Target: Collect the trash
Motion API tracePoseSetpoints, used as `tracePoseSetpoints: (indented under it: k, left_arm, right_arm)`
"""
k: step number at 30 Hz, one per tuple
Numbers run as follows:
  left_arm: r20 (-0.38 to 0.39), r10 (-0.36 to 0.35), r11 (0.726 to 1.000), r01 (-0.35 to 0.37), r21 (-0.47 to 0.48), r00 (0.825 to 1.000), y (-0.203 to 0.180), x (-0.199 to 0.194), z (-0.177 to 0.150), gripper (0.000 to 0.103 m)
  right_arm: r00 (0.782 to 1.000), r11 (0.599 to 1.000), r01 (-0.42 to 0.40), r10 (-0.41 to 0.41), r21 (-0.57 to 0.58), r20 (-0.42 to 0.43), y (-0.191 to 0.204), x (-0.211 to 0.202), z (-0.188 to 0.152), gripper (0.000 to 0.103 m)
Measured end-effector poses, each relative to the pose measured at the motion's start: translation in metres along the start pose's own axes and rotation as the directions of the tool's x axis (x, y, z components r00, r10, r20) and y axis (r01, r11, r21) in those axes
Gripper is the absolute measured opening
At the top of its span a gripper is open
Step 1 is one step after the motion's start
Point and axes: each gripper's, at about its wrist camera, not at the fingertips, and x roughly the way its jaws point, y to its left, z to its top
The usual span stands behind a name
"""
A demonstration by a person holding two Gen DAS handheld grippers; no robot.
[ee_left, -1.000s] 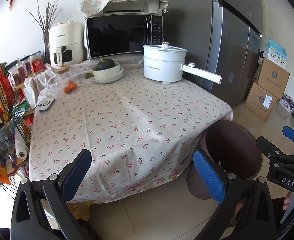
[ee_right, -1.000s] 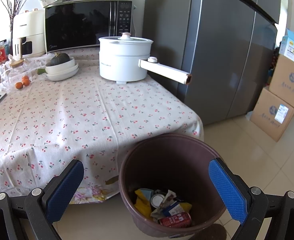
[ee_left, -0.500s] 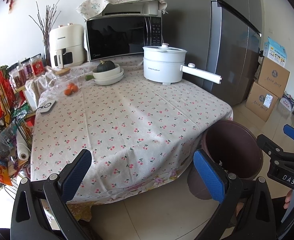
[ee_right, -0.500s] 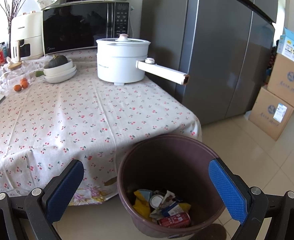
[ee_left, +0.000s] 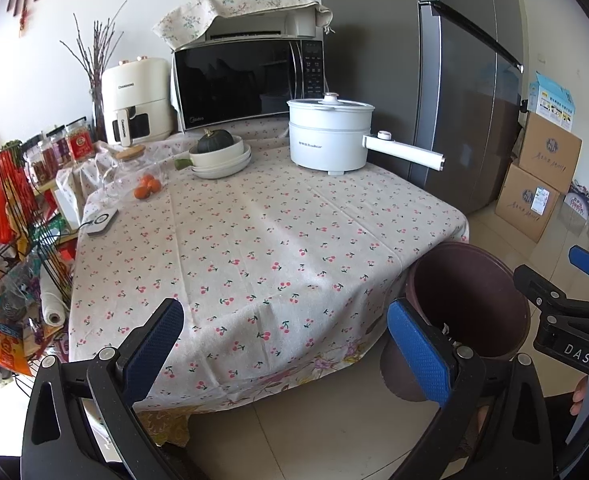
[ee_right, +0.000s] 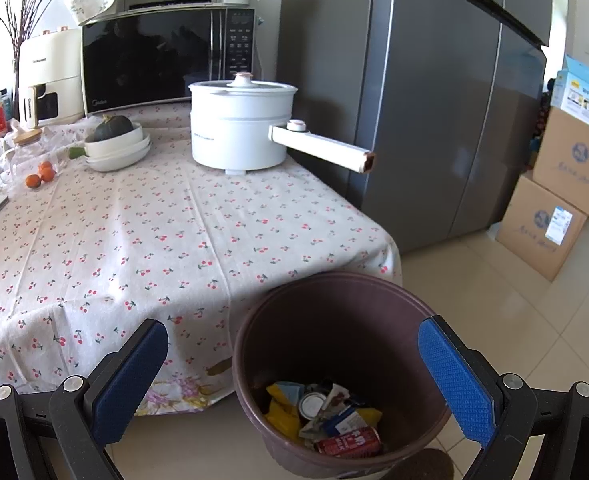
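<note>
Trash (ee_right: 326, 420) piled at bottom of brown bin (ee_right: 374, 292) on floor, just beside desk's (ee_left: 254, 240) near right corner, handy for drops. Right gripper (ee_right: 292, 372) hovering over bin, fingers apart, empty. Left gripper (ee_left: 286, 344) at desk's near edge, fingers apart, empty. Looks finished: no loose trash visible on the cloth.

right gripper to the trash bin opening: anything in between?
Nothing visible does. The right gripper is open and empty, and the brown trash bin sits on the floor just ahead of it, at the corner of the table, with its opening uncovered. The trash in its bottom is in plain view.
</note>
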Motion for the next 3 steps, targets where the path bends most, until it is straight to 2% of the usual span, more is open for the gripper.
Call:
tracePoseSetpoints:
  k: [3]
  left_arm:
    - [-0.010, -0.018, 1.000, 0.018, -0.006, 1.000, 0.0016, 0.0012, 0.0019, 0.103]
  right_arm:
    - [1.000, 1.000, -0.006, 0.006, -0.005, 0.003, 0.0012, -0.0007, -0.0001, 0.103]
